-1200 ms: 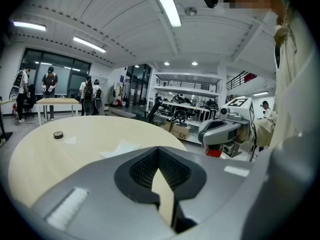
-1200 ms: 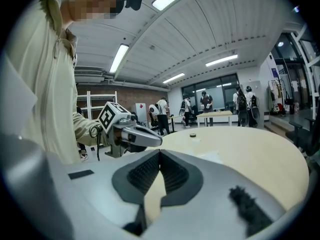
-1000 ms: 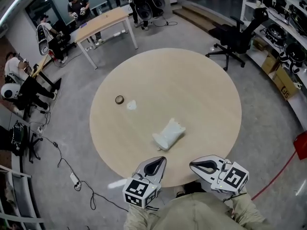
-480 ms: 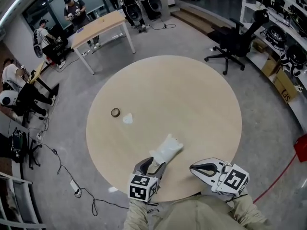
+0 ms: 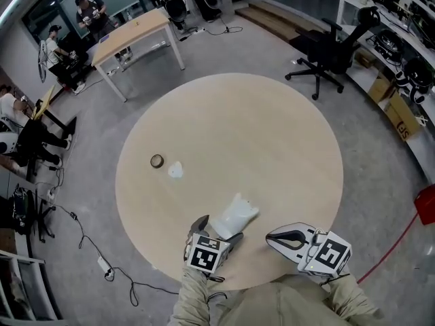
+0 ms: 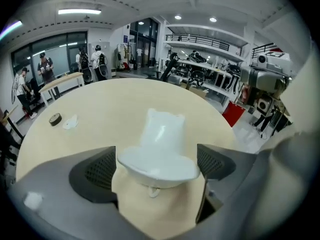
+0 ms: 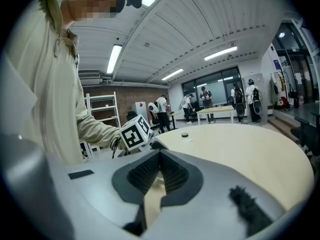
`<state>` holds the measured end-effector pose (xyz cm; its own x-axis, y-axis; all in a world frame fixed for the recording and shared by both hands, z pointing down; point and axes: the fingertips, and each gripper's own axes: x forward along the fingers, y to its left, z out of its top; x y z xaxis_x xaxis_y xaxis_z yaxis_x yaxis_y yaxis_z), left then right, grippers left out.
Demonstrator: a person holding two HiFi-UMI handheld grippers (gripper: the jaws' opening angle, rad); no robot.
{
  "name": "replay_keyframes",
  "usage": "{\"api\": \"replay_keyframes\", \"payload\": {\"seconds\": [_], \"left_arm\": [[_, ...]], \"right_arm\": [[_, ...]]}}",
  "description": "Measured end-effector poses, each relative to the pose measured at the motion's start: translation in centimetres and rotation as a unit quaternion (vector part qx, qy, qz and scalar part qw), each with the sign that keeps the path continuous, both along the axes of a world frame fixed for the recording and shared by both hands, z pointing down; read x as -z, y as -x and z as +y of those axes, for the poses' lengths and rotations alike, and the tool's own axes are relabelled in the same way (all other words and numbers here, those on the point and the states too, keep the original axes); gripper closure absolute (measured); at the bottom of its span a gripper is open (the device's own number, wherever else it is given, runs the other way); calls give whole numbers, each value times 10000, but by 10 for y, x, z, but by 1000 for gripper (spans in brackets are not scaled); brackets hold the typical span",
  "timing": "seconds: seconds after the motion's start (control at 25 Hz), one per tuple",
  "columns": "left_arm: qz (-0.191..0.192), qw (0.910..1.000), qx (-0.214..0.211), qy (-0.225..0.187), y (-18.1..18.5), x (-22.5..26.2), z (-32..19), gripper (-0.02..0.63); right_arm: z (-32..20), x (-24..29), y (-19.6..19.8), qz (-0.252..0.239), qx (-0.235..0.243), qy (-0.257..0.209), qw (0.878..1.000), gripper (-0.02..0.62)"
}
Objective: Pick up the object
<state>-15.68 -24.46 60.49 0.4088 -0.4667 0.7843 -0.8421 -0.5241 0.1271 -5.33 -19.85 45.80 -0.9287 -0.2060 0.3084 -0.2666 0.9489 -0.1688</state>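
A white crumpled pouch (image 5: 236, 215) lies on the round wooden table (image 5: 238, 121), near its front edge. My left gripper (image 5: 217, 229) stands over the pouch's near end with a jaw on either side. In the left gripper view the pouch (image 6: 160, 144) fills the gap, and the left gripper (image 6: 157, 166) is opening with small gaps between the pads and the pouch. My right gripper (image 5: 273, 237) hovers at the table's front edge, right of the pouch. Its ribbed pads meet in the right gripper view (image 7: 159, 170), so it is shut with nothing in it.
A small tape roll (image 5: 157, 161) and a white scrap (image 5: 176, 170) lie at the table's left. A black office chair (image 5: 326, 46) and a rectangular table (image 5: 132, 36) stand beyond. Shelves line the right wall, cables cross the floor on the left, and people are at the back left.
My left gripper has moved forward over the table edge to the pouch and spread its jaws around it. The right gripper has stayed where it was.
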Motion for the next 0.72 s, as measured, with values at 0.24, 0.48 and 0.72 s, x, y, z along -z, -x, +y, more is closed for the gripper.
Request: {"api": "replay_keyframes", "payload": {"seconds": [0.24,0.48,0.72], "left_arm": [[495,9981,-77,372,-16,-17,2,69],[270,9987,-270,329,-24,-32,5,43],[190,9991,-230,295,-23,-31,5,49]], "right_arm": [[-4,-2,1,-10,17,75,10000,592],[-3,-6,3,6,11,122,9999,592],[-1,-5,-2,-14,-106,108,9999,592]]}}
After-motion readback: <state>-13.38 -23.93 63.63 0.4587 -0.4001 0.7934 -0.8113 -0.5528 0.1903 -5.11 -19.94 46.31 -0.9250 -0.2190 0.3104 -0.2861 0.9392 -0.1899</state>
